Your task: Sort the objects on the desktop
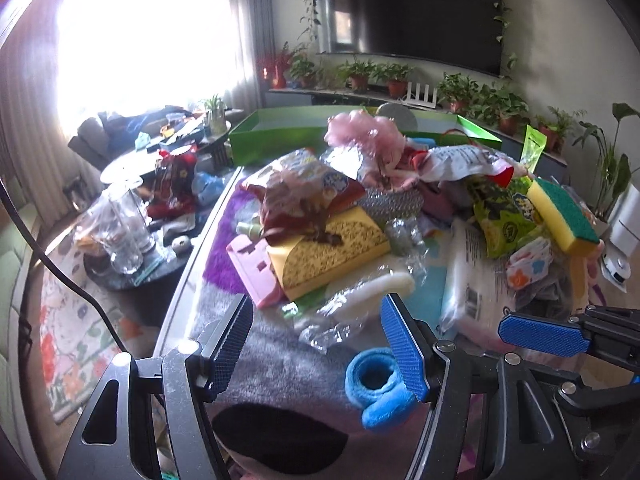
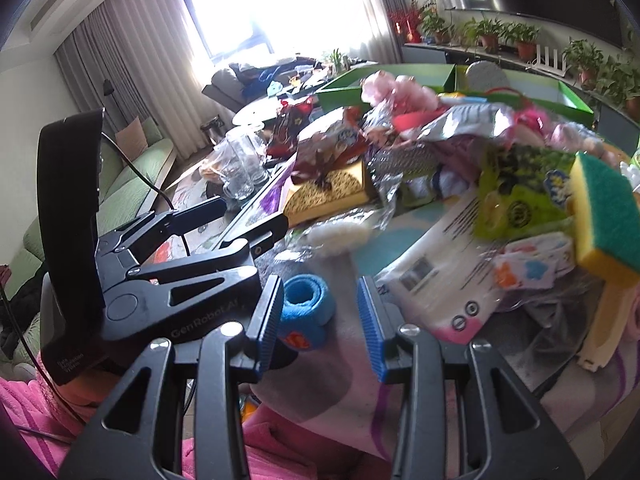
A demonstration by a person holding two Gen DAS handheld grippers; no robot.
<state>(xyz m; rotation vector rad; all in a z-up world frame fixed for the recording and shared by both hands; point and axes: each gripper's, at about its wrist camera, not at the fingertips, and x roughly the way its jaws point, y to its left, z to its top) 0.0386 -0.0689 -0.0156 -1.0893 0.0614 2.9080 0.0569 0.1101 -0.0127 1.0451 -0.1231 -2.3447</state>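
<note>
Nearest the lens, the left gripper (image 1: 316,344) stands wide open with nothing between its blue pads, poised over the near edge of the table (image 1: 192,248). Just right of it a rolled blue sock (image 1: 374,390) lies on the grey cloth at that near edge, partly behind the right-hand finger. Further right the right gripper (image 2: 320,320) is about half open and also holds nothing; in its own view the sock sits between its fingers, close to the left pad, though I cannot tell if it touches. Beyond lies the unsorted heap: a yellow patterned box (image 1: 328,252), a white tissue pack (image 2: 436,284), a yellow-and-green sponge (image 1: 562,218), and a green tray (image 1: 280,136) at the far edge. Sorting looks barely begun. The sock seems the likely first pick: the next move calls for straddling it squarely before closing.
</note>
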